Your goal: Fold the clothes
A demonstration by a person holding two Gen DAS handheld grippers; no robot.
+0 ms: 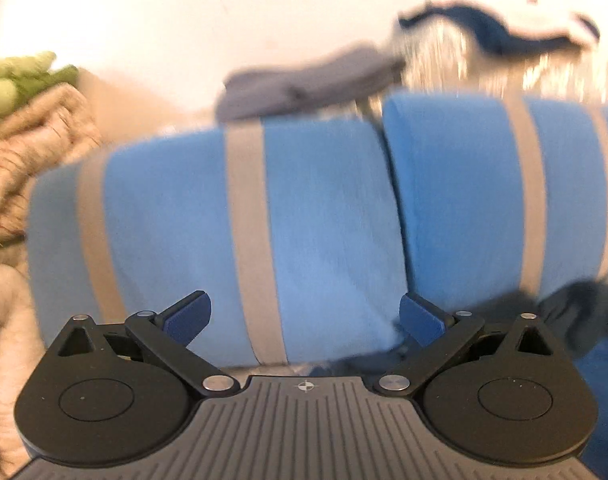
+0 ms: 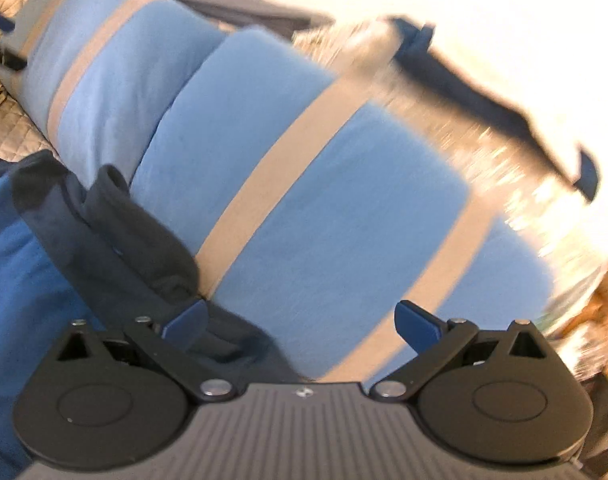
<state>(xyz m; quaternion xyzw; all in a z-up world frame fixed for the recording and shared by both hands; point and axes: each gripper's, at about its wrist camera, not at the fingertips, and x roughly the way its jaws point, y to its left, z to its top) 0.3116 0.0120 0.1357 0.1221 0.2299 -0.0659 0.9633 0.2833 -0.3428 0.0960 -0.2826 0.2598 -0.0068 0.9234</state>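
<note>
Two light-blue folded pieces with beige stripes (image 1: 316, 216) lie side by side ahead of both grippers. Left gripper (image 1: 304, 316) and right gripper (image 2: 302, 322) gape wide, holding nothing. Only the right view shows a dark navy garment (image 2: 116, 232) against them; only the left shows a tan knit pile (image 1: 28, 148).
</note>
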